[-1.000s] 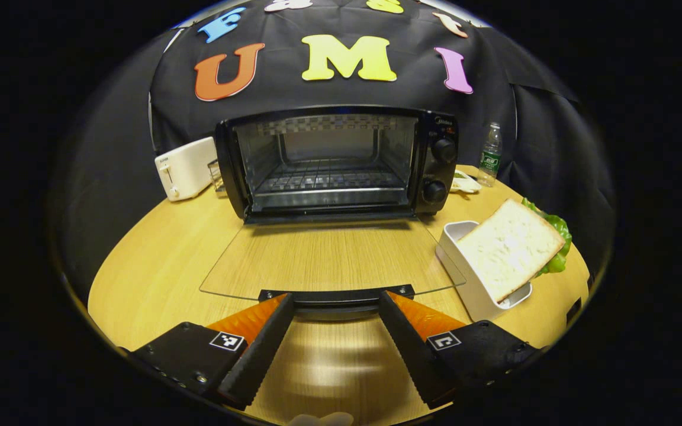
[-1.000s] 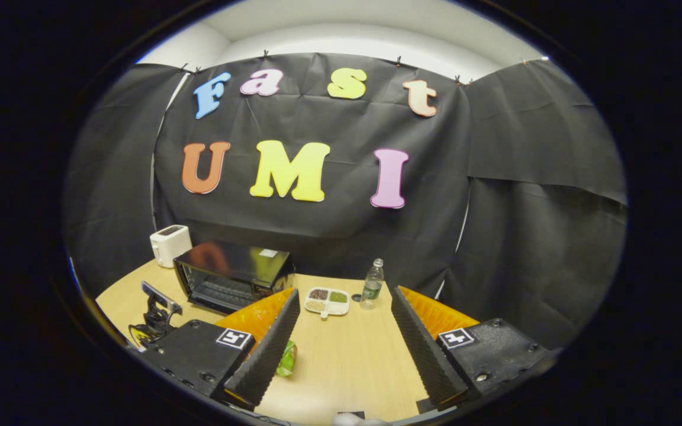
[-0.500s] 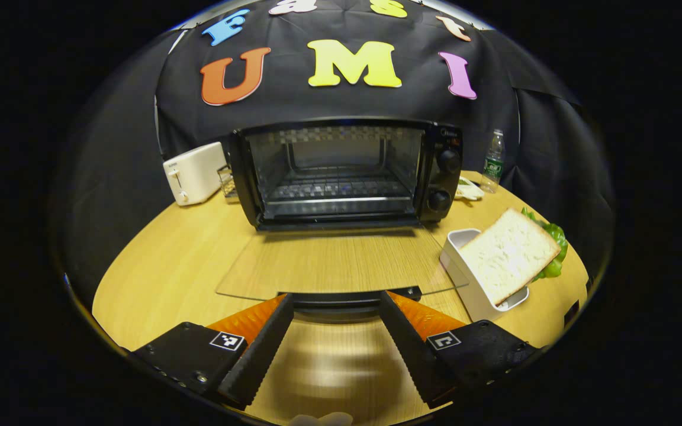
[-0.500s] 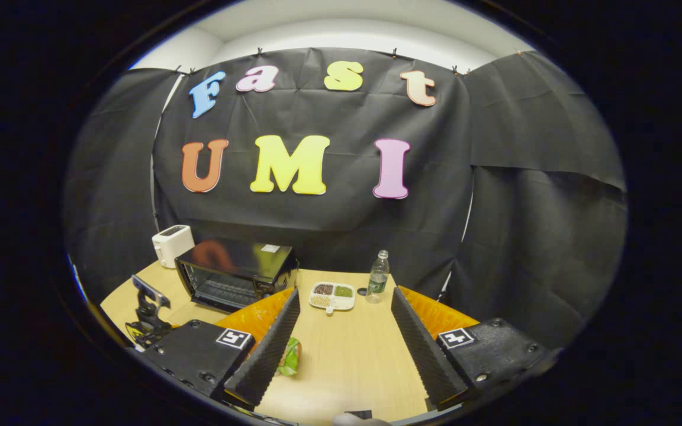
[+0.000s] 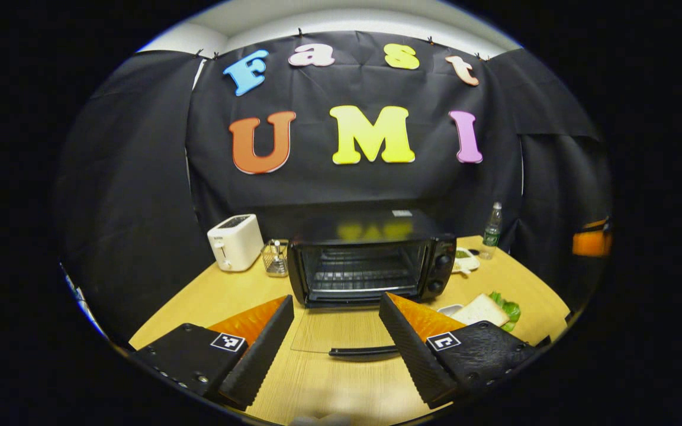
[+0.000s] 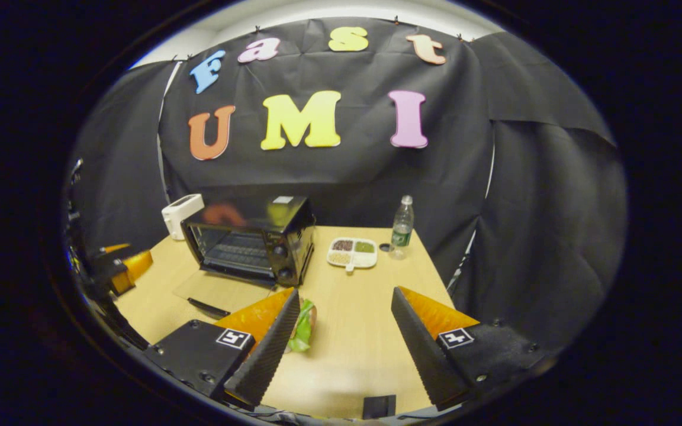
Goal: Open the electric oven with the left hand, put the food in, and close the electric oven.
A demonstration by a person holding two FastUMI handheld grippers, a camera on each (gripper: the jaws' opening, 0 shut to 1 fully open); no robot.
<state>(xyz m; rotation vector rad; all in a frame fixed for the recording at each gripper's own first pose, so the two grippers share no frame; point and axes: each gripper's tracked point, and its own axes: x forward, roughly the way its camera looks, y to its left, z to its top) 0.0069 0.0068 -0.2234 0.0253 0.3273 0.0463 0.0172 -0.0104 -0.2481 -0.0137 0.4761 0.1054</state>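
The black electric oven [image 5: 370, 260] stands at the back of the light wooden desk [image 5: 216, 296], its glass door [image 5: 341, 332] dropped flat onto the desk with the black handle [image 5: 363, 351] along the near edge. The wire rack inside is bare. The left claw [image 5: 334, 307] hangs above the desk in front of the door, its fingers spread wide, gripping nothing and touching nothing. To the right of the oven, the slice of white bread [image 5: 483, 309] leans on the rim of a small white tray [image 5: 449, 309], with green lettuce [image 5: 510, 310] just behind it.

From the right gripper view, the right claw [image 6: 346, 300] is also wide apart and empty, held over the desk to the right of the oven [image 6: 252, 239]. The open door [image 6: 211, 290] and its handle [image 6: 208, 307] lie ahead of its left finger, and the lettuce [image 6: 302, 325] peeks out beside that finger, the bread mostly hidden behind it. Far to the left, the other gripper [image 6: 119, 266] shows near the desk edge.

Behind the oven on the left sits a white toaster [image 5: 234, 241] and a small wire basket [image 5: 274, 259]. On the right are a white divided dish of seasonings [image 6: 353, 253] and a clear plastic water bottle [image 6: 401, 228], close together near the back wall.
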